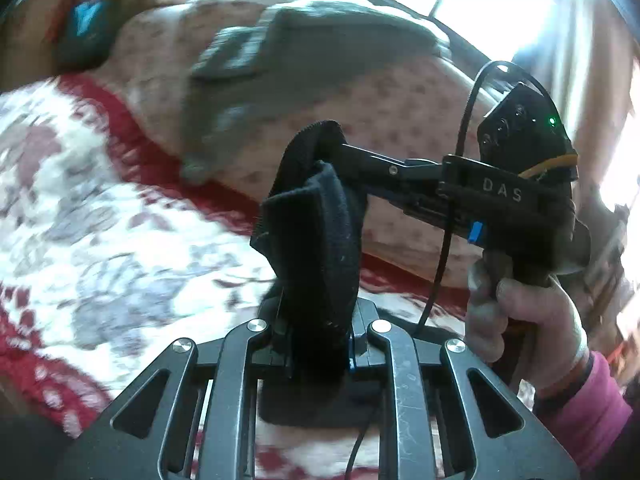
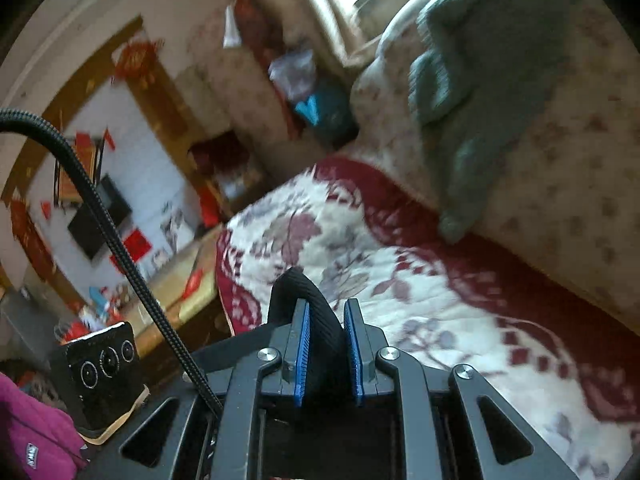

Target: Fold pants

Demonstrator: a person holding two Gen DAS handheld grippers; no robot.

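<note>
Mid-fold: my left gripper and right gripper both clamp the black pants, lifted above the floral blanket; next, lay them flat.

Daylight is glaring through the window above the floral bed; red decorations are hanging on the white wall beyond it.

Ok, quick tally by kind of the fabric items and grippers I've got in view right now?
Black pants: 1, held by both grippers
Grey-green knitted garment on the beige bedding: 1
Floral red-and-white blanket: 1
Beige spotted quilt: 1
Grippers: 2, left gripper and right gripper
Total: 6
</note>
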